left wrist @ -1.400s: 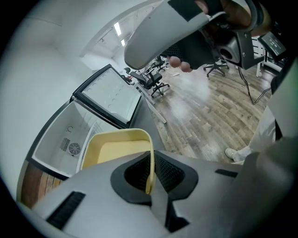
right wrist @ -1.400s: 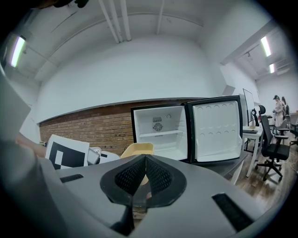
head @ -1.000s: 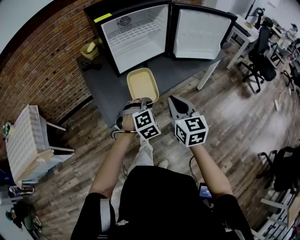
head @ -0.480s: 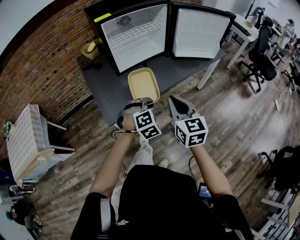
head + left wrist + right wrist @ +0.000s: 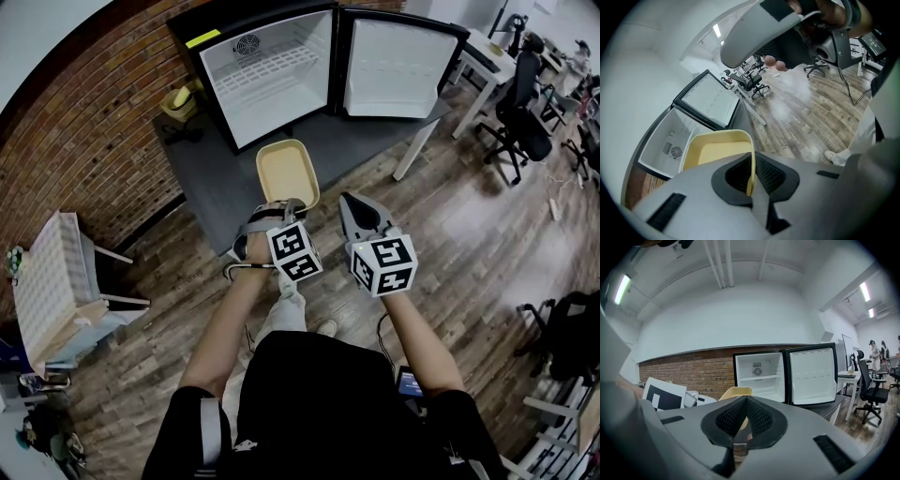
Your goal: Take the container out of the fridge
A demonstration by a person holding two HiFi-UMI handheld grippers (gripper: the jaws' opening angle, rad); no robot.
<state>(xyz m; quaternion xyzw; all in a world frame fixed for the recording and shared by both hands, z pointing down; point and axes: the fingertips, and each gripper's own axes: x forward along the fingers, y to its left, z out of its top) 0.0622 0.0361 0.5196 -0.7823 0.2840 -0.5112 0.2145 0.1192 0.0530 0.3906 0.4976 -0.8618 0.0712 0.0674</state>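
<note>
- My left tool [image 5: 751, 182] was closed on the container [image 5: 717, 151]. Its jaws pinched the thin yellow rim on the near side.
- The container was outside the fridge [image 5: 272, 75]. It was held in the air in front of it, over the front edge of the dark desk [image 5: 220, 183] that carried the fridge.
- The open side of the container faced up, and I saw only its plain yellow bottom inside.
- The fridge door [image 5: 396, 66] stood wide open on the right side.
- My right tool [image 5: 746, 401] had its jaws together with nothing between them. It was just beside the left tool and did not touch the container.
- A wooden floor [image 5: 469, 234] lay under both tools.
</note>
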